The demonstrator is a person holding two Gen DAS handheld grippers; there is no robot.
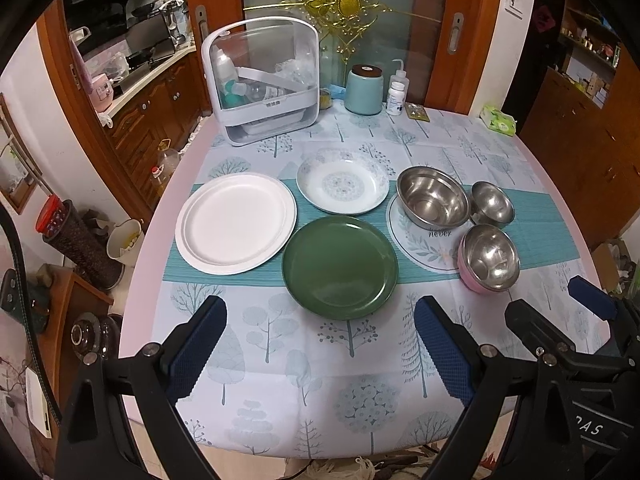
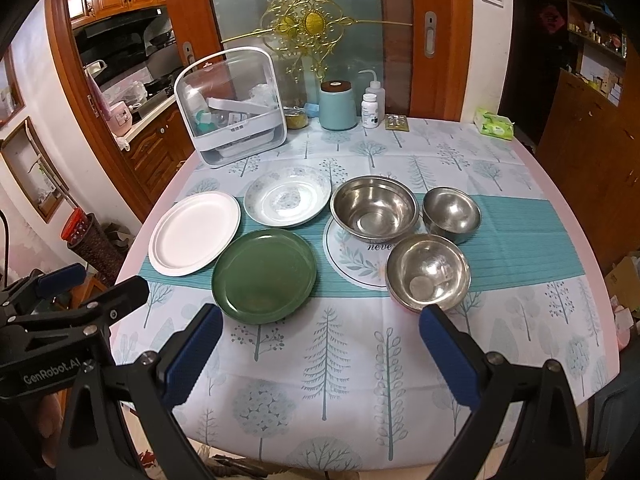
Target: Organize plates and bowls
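Both my claws — left gripper point(image 1: 320, 344) and right gripper point(image 2: 322, 354) — hang spread wide and empty over the near table edge. The green plate point(image 1: 339, 266) lies closest, beside the white plate point(image 1: 236, 227): stiff, glossy, probably slippery — I'd pinch its raised near rim.

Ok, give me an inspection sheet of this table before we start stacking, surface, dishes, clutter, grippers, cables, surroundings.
Surface: round table with tree-print cloth and a teal runner.
Job's things: white plate, patterned plate, green plate, large steel bowl on a round mat, small steel bowl, pink-sided bowl; all separate, none stacked.
Clutter: covered rack, teal canister, pill bottle, tissue pack along the far edge.
Grippers: left gripper and right gripper open, empty, above the near edge.
Cables: nothing seen.
Surroundings: kitchen at left, glass door behind.
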